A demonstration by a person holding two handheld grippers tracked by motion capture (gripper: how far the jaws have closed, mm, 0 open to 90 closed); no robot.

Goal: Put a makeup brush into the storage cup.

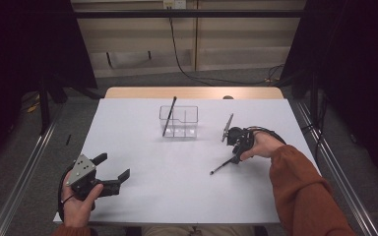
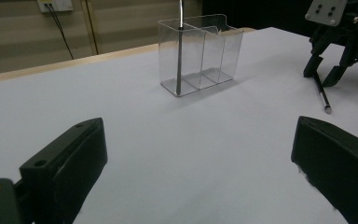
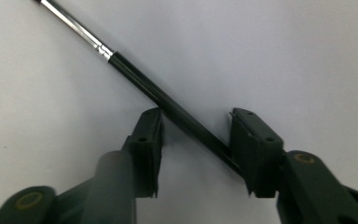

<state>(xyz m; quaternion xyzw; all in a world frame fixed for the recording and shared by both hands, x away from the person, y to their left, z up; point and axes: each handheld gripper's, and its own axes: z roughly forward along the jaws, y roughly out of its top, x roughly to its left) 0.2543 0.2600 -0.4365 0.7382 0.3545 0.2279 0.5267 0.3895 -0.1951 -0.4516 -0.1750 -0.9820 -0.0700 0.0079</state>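
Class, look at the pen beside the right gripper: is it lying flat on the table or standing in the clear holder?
Lying flat. The pen rests on the white table, crossing between the right gripper jaws, outside the clear holder.

The table (image 1: pixel 142 196) is mostly bare; a wide open lane runs across its near half between the left gripper (image 1: pixel 112 167) at the near left and the right gripper (image 1: pixel 236 158) at the right; the one standing obstacle is the clear box (image 1: pixel 184 123), far centre, with a pen (image 1: pixel 169 116) leaning up out of its left compartment above the rim; a second pen (image 1: pixel 220 168) lies flat under the right gripper, slanting across the gap between its jaws (image 3: pixel 186 121); room lies open left and right of the box.
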